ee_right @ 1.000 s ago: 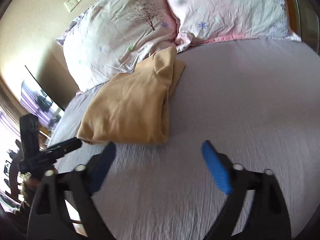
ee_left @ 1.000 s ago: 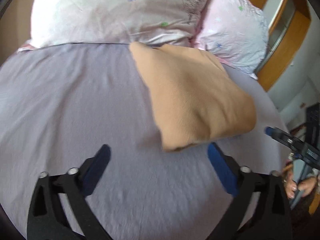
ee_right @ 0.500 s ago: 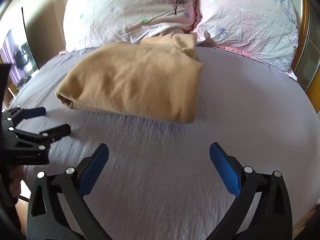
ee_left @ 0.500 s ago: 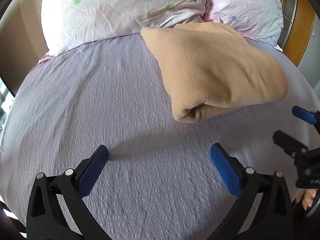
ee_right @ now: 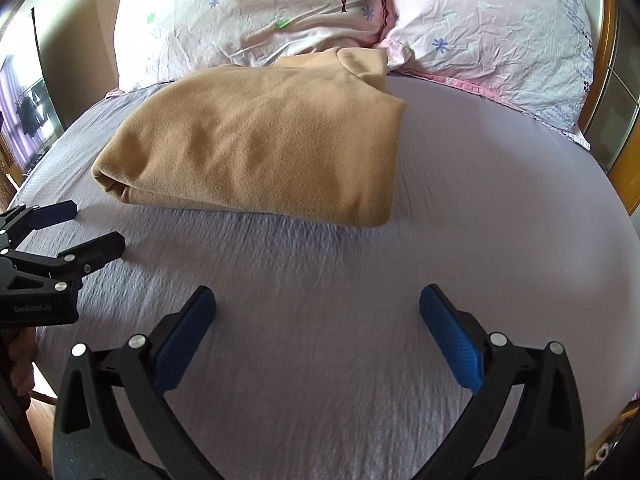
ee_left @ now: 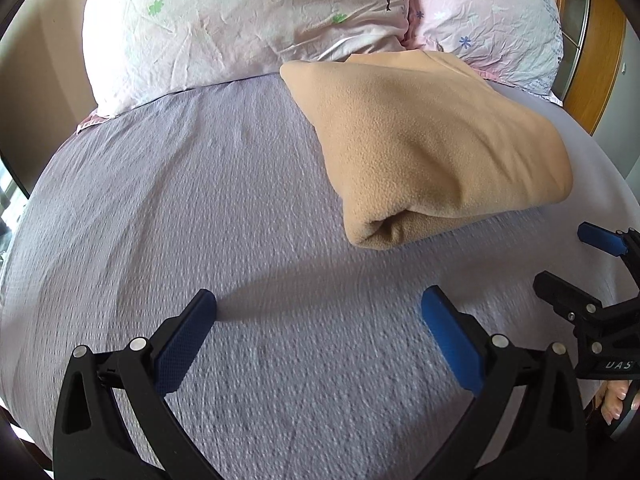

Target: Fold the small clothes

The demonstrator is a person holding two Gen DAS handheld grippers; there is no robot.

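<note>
Tan fleece garment (ee_right: 256,144): folded into a thick bundle, lying on the bed (ee_right: 480,200) just below the pillows (ee_right: 256,12). Folding appears done. Left gripper (ee_left: 318,322) and right gripper (ee_right: 316,316): jaws apart, empty, near the garment without touching.

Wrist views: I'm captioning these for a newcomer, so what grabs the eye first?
A folded tan fleece garment lies on the lavender bed sheet, its far end against two floral pillows. In the foreground, both the left gripper and the right gripper hang open and empty, short of the garment.
</note>
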